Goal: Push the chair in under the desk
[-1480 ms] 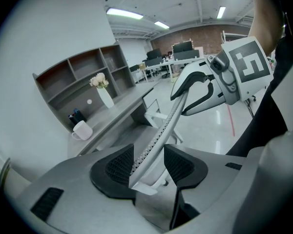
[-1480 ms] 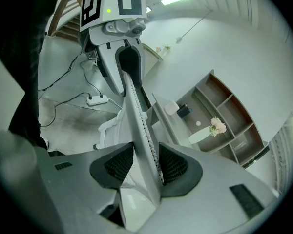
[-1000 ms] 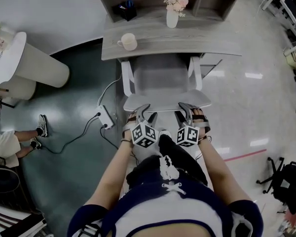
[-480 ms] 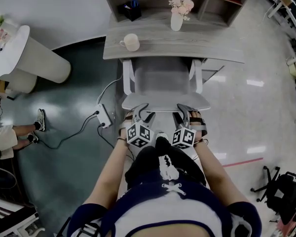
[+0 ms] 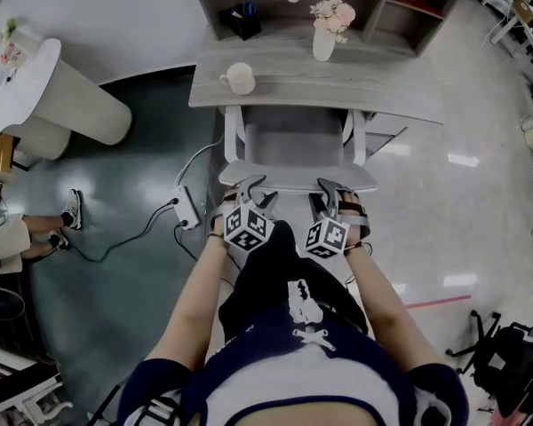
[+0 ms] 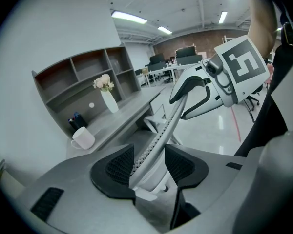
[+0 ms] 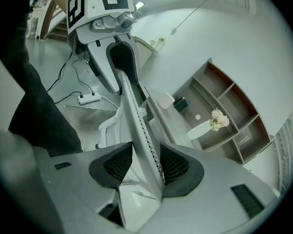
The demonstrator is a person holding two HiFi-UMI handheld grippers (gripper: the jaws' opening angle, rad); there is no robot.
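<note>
Shows the chair (image 5: 295, 145) driven farther under the desk (image 5: 391, 91) than a second ago, with less seat left out in front of the desk's front edge and the backrest's top rail (image 5: 298, 177) nearer to it. Reads as a push close to finished, with only a short strip of seat and the backrest outside the desk. Places the left gripper (image 5: 254, 192) and the right gripper (image 5: 330, 192) side by side on that rail, on the side away from the desk, each straddling its thin edge. Finds the left pads (image 6: 118, 165) spread wide, eased wider over the last second, the rail loose between them. Finds the right pads (image 7: 173, 165) likewise parted, the rail leaning toward one pad with a gap at the other. Suggests pushing by contact, not by a clamp. On the desk: a cup (image 5: 241, 78) toward the left end, a vase of flowers (image 5: 325, 35) farther back, a dark pen holder (image 5: 245, 20) by the shelf unit (image 5: 426, 16) at the rear. On the floor left of the desk: a power strip (image 5: 188, 209) with a cable (image 5: 198, 155) running in beside the chair, probably the likeliest snag for its base. Leaves the clearance of the armrests (image 5: 232, 136) beneath the desktop beyond judging from above. Well apart, left of the desk: a white pedestal table (image 5: 80, 114) and a seated person's shoes (image 5: 75, 216).
</note>
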